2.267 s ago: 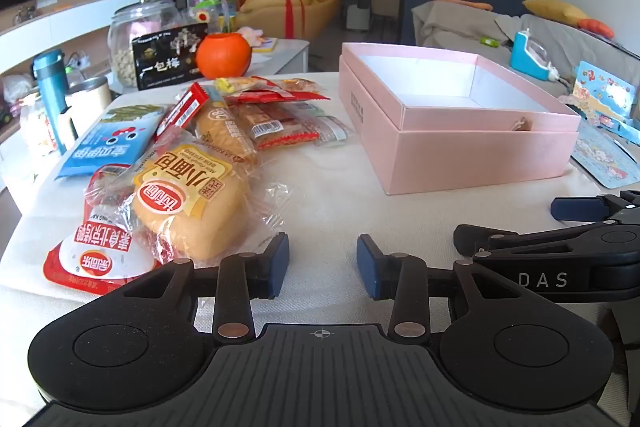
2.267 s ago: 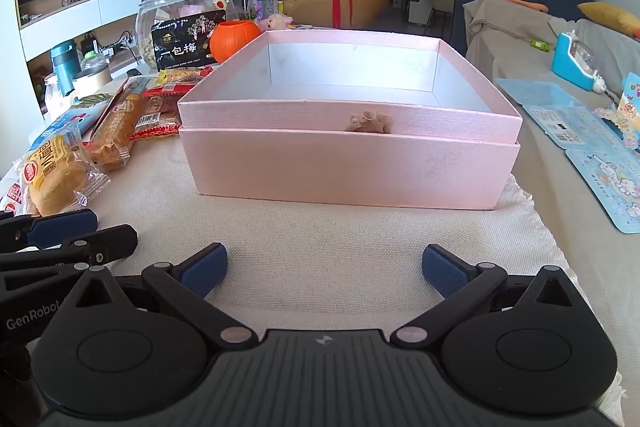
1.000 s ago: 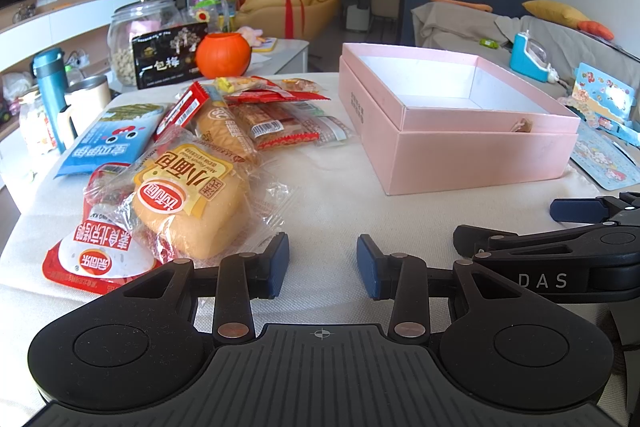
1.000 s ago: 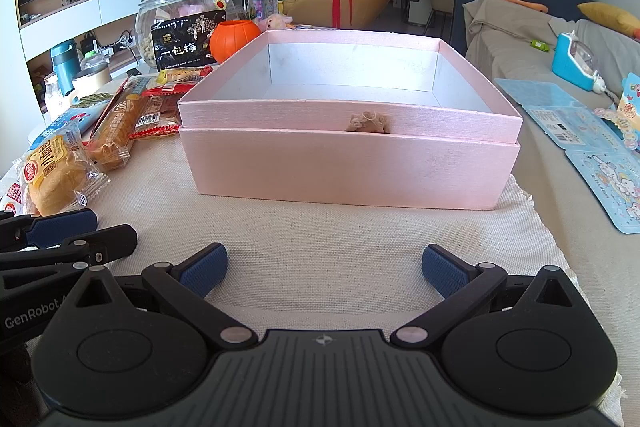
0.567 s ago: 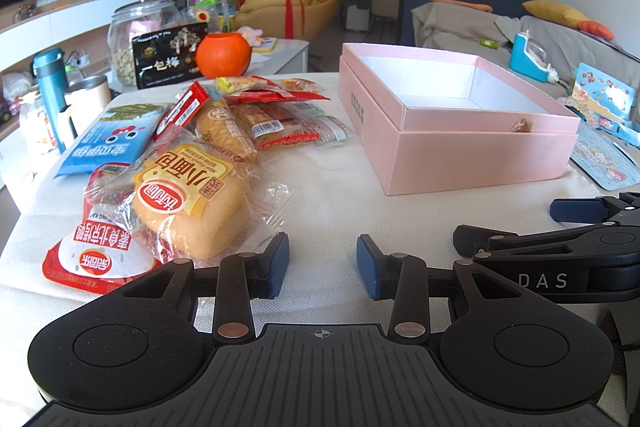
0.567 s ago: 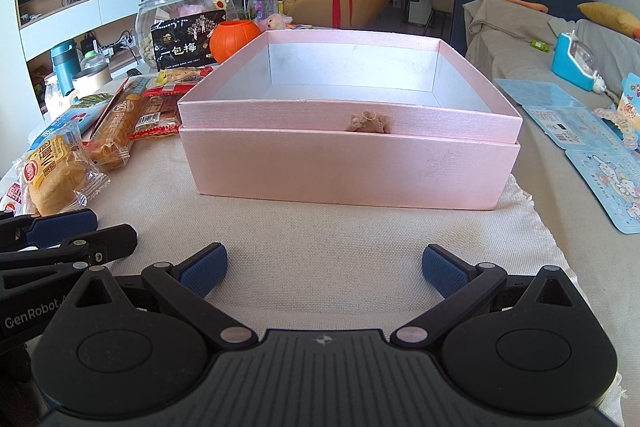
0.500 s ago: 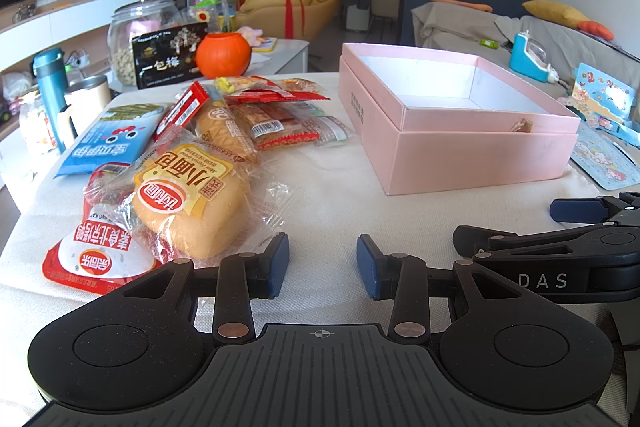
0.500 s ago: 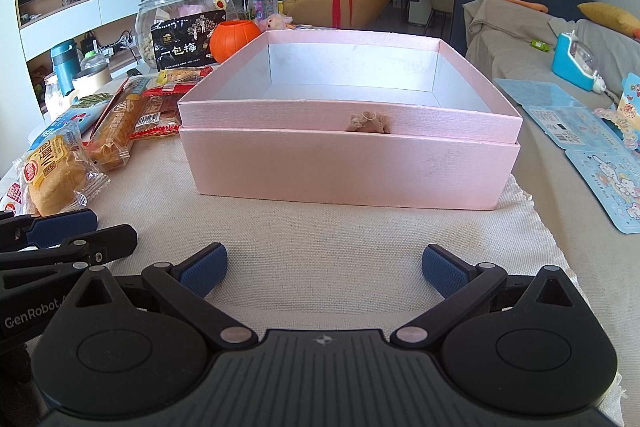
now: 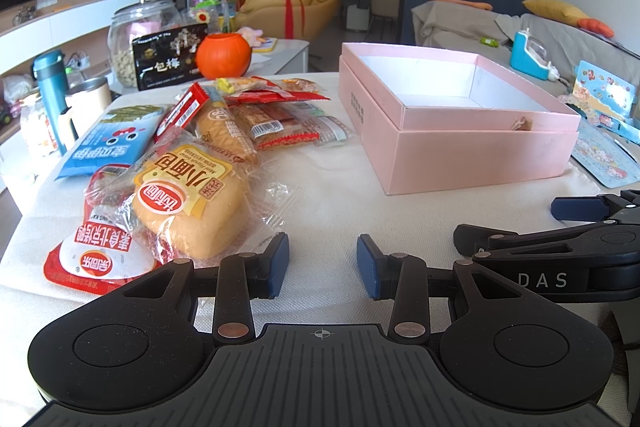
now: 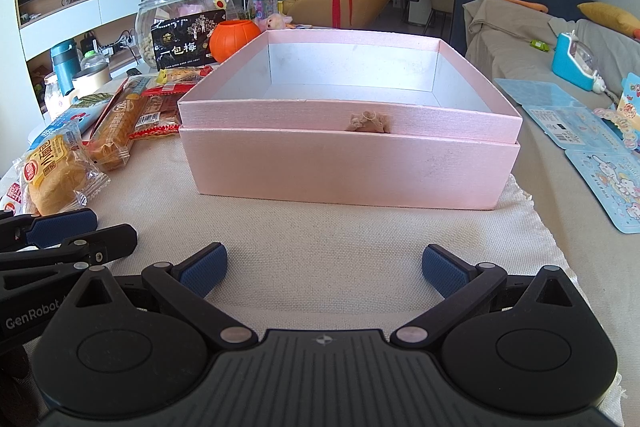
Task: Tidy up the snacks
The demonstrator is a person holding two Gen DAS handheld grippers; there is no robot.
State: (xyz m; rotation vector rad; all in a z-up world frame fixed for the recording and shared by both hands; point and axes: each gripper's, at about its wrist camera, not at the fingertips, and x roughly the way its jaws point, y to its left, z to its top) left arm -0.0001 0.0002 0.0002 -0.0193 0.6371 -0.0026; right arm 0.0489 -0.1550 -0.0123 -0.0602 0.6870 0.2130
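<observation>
Left wrist view: nothing has changed, so no snack is packed yet. My left gripper point(image 9: 322, 264) sits slightly apart beside the bread packet point(image 9: 188, 199); my right gripper point(image 10: 323, 269) gapes wide, facing the empty pink box point(image 10: 348, 163).

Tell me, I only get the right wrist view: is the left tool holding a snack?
Observer: No. The left tool is open and empty, with one finger at the wrapper edge of the bread bun.
Operator: Anything under that bun?
Observer: Yes, a red and white packet lies partly beneath it.
Operator: And the box's left side?
Observer: The pink box has small printed text on that outer wall, too small to read.
</observation>
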